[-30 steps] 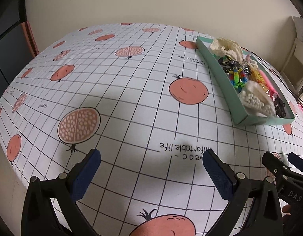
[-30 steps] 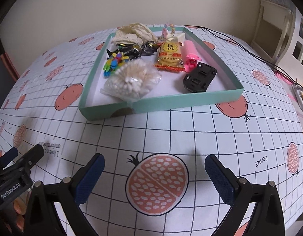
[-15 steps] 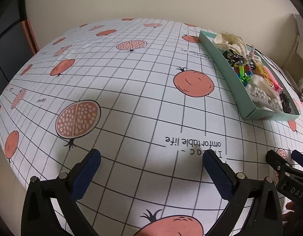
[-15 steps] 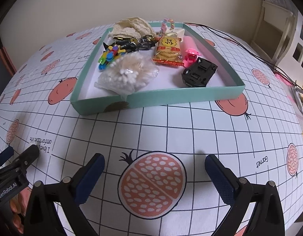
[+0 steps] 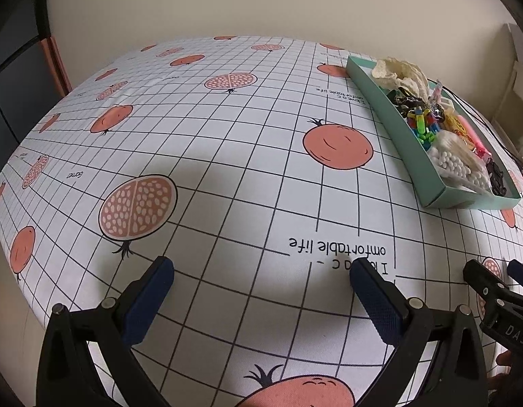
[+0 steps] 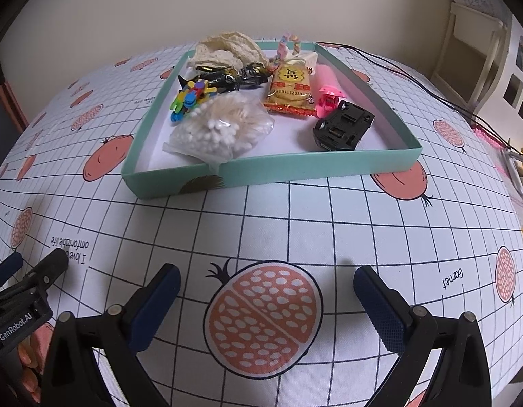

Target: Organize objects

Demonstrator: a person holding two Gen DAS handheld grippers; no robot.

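Ahead of the right claw [image 6: 266, 302], a teal tray [image 6: 271, 171] holds every loose item: cotton swabs [image 6: 220, 132], snack packet [image 6: 290, 91], toy car [image 6: 343, 125]. Over the last second it has drawn slightly nearer. Both claws gape empty, the left claw [image 5: 261, 300] over bare surface [image 5: 227, 169], fitting tidying finished or unpacking ahead.

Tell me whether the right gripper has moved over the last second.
Yes. The right gripper has shifted slightly right: the halved pomegranate print sits closer to centre between its fingers.

Bare tablecloth [image 6: 329, 217] before both tongs, crowded teal tray [image 6: 295, 166] beyond
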